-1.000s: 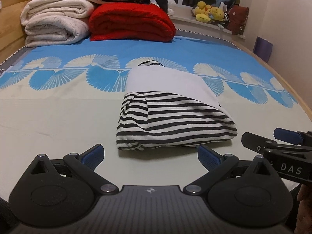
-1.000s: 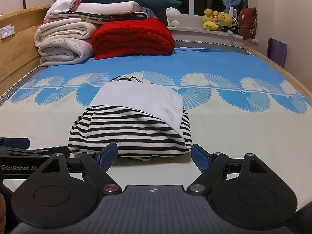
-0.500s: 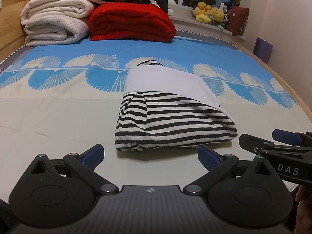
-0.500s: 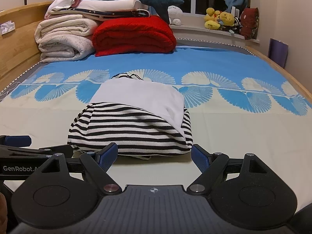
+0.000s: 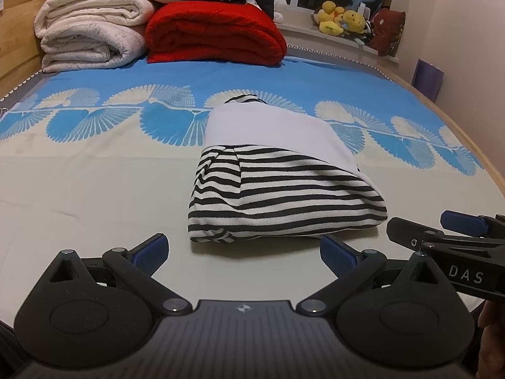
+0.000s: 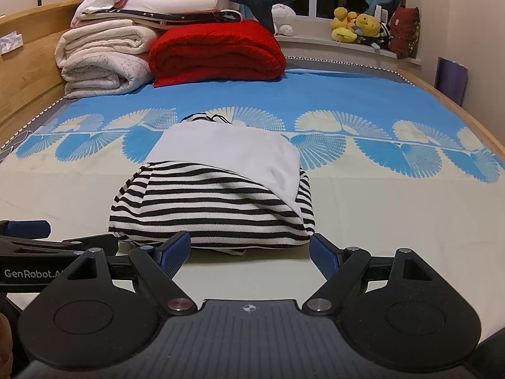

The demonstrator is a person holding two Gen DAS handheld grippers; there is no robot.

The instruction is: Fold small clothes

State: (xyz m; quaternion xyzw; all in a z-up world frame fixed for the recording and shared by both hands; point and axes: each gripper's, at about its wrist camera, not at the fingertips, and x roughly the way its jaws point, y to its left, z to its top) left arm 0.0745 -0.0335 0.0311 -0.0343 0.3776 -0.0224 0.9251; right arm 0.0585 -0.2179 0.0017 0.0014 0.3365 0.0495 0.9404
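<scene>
While both tools hang low over the near edge of the bed [image 5: 79, 189], each stands wide open with nothing between its blue pads. The left gripper [image 5: 243, 249] has only bare cream sheet in its gap, and the folded garment's front edge lies just beyond its fingertips [image 5: 151, 248]. The right gripper [image 6: 249, 249] points at the same bundle, whose near edge lies just past its pads; whether they graze the cloth cannot be told. The striped garment [image 5: 284, 202], black and white with a white panel folded over its top, lies in the middle of the bed. Towards the far edge sit a red blanket [image 5: 217, 34] and stacked pale blankets [image 5: 91, 41]. Plush toys [image 6: 356, 28] line the windowsill beyond.
</scene>
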